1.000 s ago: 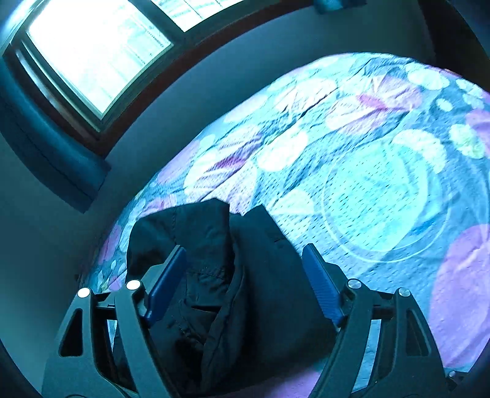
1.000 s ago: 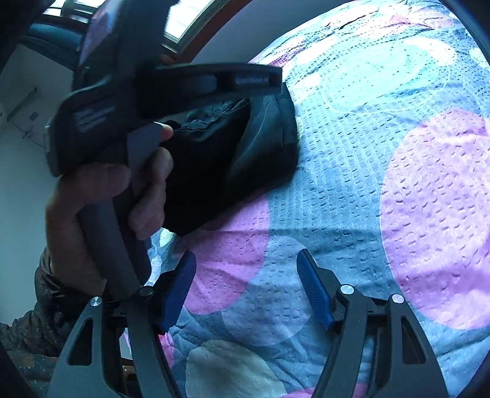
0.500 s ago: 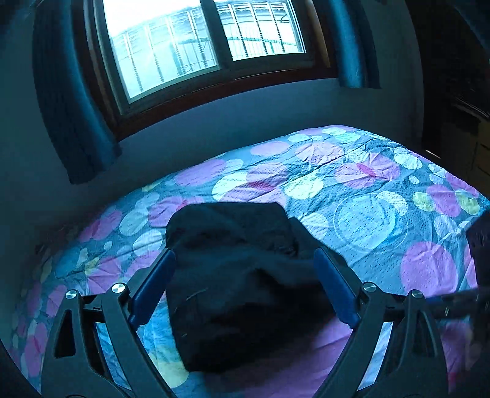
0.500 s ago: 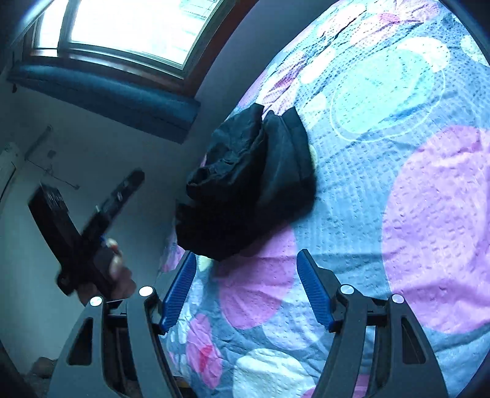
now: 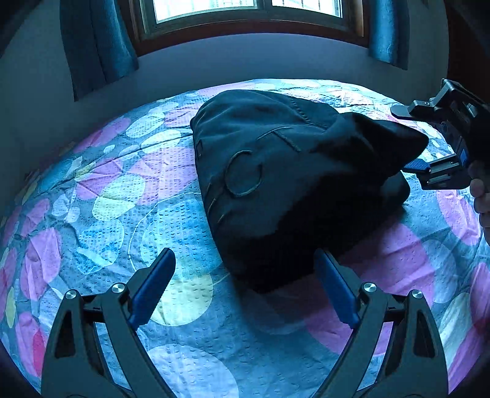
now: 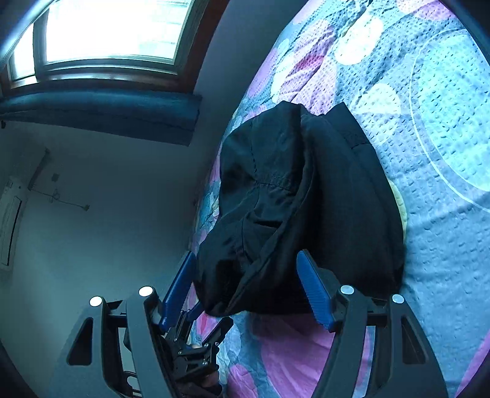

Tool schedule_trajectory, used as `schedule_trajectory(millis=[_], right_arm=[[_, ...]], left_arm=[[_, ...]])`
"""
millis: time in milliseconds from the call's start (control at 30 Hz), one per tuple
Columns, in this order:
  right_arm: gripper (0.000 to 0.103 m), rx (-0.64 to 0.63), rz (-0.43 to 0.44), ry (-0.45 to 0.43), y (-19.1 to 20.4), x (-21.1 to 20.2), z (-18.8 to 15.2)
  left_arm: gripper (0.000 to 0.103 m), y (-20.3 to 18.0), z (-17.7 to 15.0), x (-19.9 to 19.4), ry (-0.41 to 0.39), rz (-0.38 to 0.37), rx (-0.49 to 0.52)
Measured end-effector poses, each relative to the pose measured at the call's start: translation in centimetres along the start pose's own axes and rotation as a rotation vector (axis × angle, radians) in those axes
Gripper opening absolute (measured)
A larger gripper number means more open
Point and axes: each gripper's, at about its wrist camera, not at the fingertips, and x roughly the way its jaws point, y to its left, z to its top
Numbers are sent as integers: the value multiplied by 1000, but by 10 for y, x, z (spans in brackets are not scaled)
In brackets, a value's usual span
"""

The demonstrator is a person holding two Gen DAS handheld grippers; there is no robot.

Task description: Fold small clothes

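A black garment (image 5: pixel 275 183) lies bunched in a heap on the flowered bedspread (image 5: pixel 107 199). My left gripper (image 5: pixel 243 275) hovers open at the heap's near edge; only the tip of that edge reaches between its fingers, and neither pad touches it. In the right wrist view the same garment (image 6: pixel 291 199) shows loose folds. My right gripper (image 6: pixel 246 284) stands open with a raised fold between its blue pads, which do not press on it. From the left wrist view the right gripper (image 5: pixel 399 138) brackets the heap's right corner.
The bedspread (image 6: pixel 428 153) stretches wide to the garment's left and right. A wall with a window (image 5: pixel 245 9) and blue curtains (image 5: pixel 98 46) runs along the bed's far side. A person's hand (image 5: pixel 480 196) holds the right gripper at the right edge.
The left gripper pulled back off the garment, swung round and spread its jaws wider. The right gripper moved in from bare bedspread until the garment's fold sat between its fingers.
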Motion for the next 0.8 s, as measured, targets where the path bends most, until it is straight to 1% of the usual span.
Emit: schedule_trajectory(millis=[100, 233, 367, 467, 500, 533, 567, 633, 733, 800], right_arm=[[68, 27, -46, 22, -2, 14, 8], [69, 55, -53, 40, -1, 29, 14], [70, 77, -54, 59, -5, 36, 18], [69, 75, -69, 84, -7, 43, 20], [66, 59, -79, 97, -6, 42, 18], [53, 34, -93, 107, -5, 42, 18], [46, 15, -107, 108, -3, 43, 18], [31, 1, -113, 104, -2, 45, 18], [22, -24, -90, 66, 6, 39, 18], [20, -64, -61, 29, 17, 29, 19]], left_arm=[[92, 9, 5, 9, 0, -1, -31], [92, 20, 9, 19, 3, -5, -76], [92, 28, 9, 28, 19, -46, -120], [92, 29, 7, 33, 26, -58, -129], [92, 28, 7, 35, 31, -59, -128], [92, 29, 6, 37, 36, -59, -129], [92, 29, 6, 39, 41, -63, -132], [92, 31, 5, 43, 51, -72, -143], [92, 34, 6, 43, 54, -86, -154], [92, 35, 6, 43, 55, -89, -155]])
